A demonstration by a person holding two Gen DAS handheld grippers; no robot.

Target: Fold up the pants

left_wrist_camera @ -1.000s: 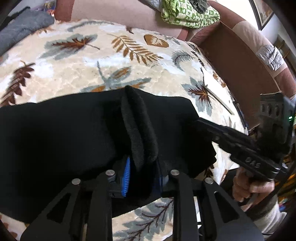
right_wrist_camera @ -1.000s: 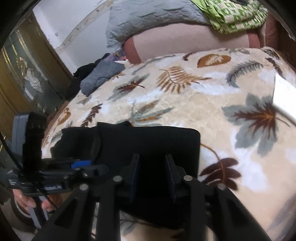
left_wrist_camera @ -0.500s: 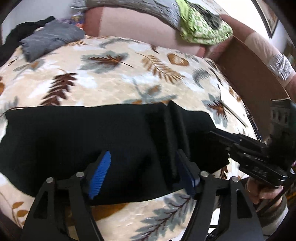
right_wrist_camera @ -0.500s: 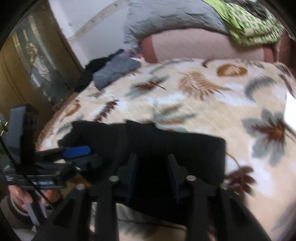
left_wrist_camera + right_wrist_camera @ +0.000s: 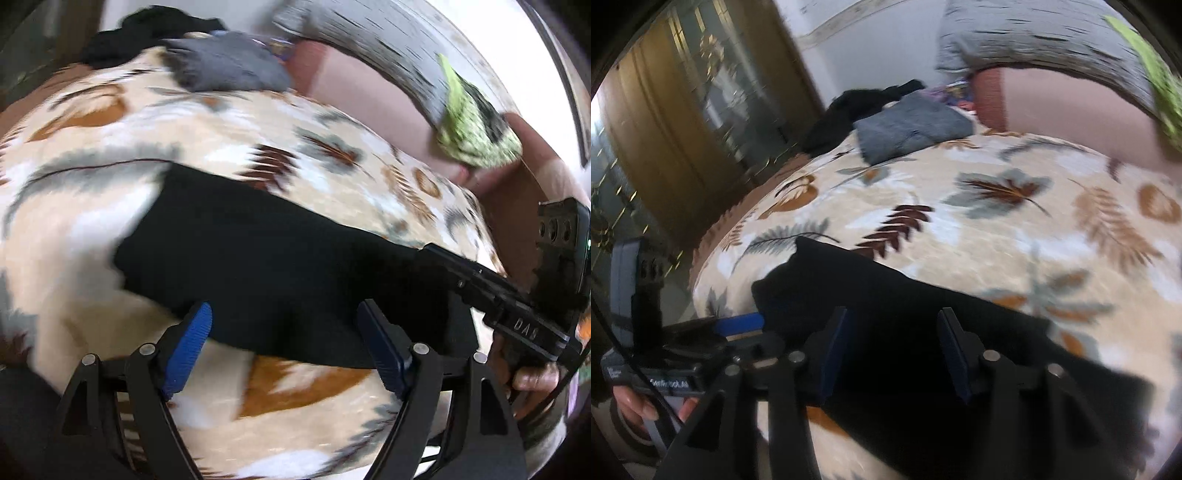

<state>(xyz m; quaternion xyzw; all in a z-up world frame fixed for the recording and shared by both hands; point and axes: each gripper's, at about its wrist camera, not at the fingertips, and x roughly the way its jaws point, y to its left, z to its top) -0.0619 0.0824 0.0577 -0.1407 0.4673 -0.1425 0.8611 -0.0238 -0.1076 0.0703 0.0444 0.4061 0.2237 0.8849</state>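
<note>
Pants (image 5: 280,273) lie flat beyond both opening tools (image 5: 284,350) (image 5: 890,350); neither pinches them.

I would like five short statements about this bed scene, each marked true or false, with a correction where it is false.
1. The black pants lie flat on the leaf-print blanket. True.
2. The left gripper is clamped on the pants. False: its jaws are opening and nothing is pinched.
3. A folded grey garment lies at the far end of the bed. True.
4. The right gripper holds a green cloth. False: it holds nothing; its jaws are opening.
5. The blanket is plain white. False: it has leaves.
</note>
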